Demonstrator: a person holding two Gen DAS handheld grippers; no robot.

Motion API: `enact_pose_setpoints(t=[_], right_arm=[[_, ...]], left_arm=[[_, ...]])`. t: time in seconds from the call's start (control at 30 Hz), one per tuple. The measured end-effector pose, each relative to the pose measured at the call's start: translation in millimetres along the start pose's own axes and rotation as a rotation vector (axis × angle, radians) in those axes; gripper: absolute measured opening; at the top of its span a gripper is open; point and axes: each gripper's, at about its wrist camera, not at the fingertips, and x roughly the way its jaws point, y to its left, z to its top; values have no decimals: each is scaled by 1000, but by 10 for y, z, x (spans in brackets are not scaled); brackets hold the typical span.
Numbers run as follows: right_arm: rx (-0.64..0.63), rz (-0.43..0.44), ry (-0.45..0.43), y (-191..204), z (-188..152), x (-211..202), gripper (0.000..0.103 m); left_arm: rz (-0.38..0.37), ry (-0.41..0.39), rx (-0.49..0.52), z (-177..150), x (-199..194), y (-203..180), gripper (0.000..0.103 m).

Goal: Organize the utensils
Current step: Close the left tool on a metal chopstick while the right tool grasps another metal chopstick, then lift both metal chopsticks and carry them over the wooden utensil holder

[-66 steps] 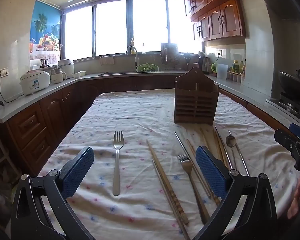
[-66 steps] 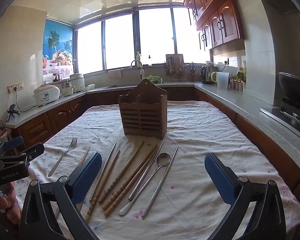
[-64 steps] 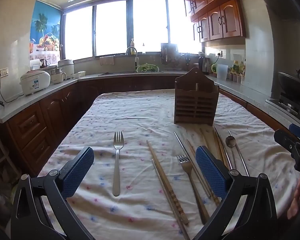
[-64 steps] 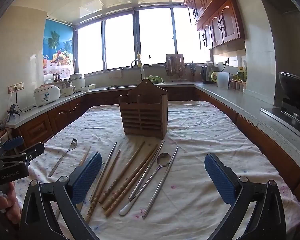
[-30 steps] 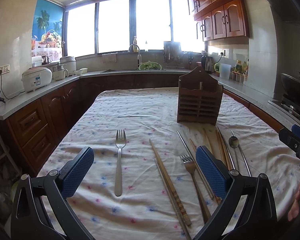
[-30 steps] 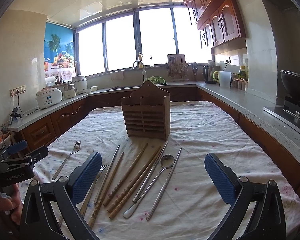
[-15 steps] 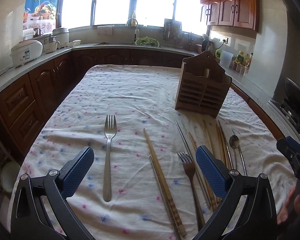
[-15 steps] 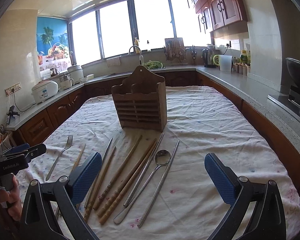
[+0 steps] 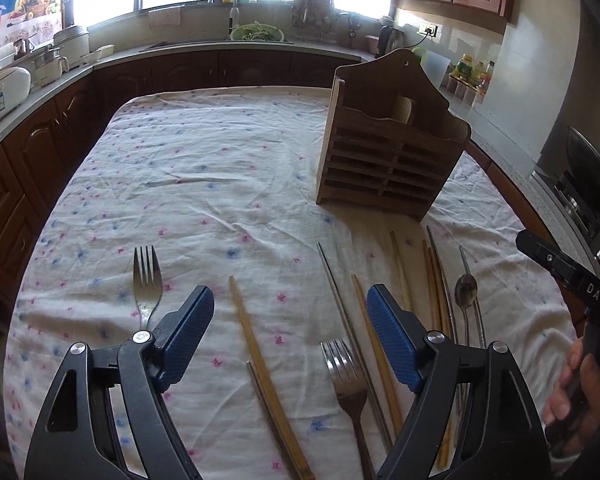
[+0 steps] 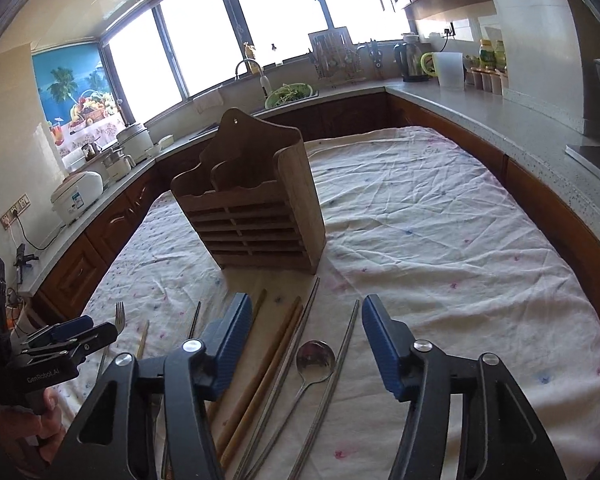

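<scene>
A wooden utensil holder [image 9: 388, 156] stands on the flowered tablecloth [image 9: 204, 184]; it also shows in the right wrist view [image 10: 256, 212]. Before it lie several wooden chopsticks [image 9: 256, 344], metal chopsticks [image 9: 340, 288], a spoon [image 9: 465, 292] and two forks, one at left [image 9: 147, 280], one nearer [image 9: 346, 376]. My left gripper [image 9: 290, 334] is open and empty above the chopsticks. My right gripper [image 10: 304, 344] is open and empty, low over the spoon [image 10: 315, 358] and chopsticks [image 10: 276, 344].
Dark wood cabinets and grey counters ring the table [image 10: 440, 208]. A rice cooker [image 10: 78, 196], pots, a sink with a bowl of greens [image 10: 288, 94], a kettle and jars stand on the counters. A stove with a pan [image 9: 592, 176] is at right.
Both grippers have moved forward and tilted down toward the utensils, and their jaws have narrowed somewhat. The holder looks closer. Nothing on the table has moved.
</scene>
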Motion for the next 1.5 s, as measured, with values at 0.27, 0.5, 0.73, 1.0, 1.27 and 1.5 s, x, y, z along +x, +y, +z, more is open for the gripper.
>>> enact_pose_setpoints(t=[0.27, 0.5, 0.73, 1.0, 1.27, 1.5], right_arm=[[43, 6, 134, -69, 98, 631, 31], [47, -33, 214, -104, 145, 1034, 20], [4, -92, 270, -56, 144, 1296, 16], [-58, -129, 261, 35, 129, 1332, 8], [8, -42, 232, -45, 139, 1212, 4], [0, 20, 144, 71, 275, 748, 4]], left_arm=[[-38, 128, 9, 177, 497, -42, 48], [-48, 206, 27, 245, 860, -118, 37], [-32, 225, 70, 289, 1025, -224, 36], [12, 186, 184, 249, 1060, -448, 9], [-38, 169, 141, 299, 983, -415, 6], [-105, 85, 96, 363, 523, -339, 6]])
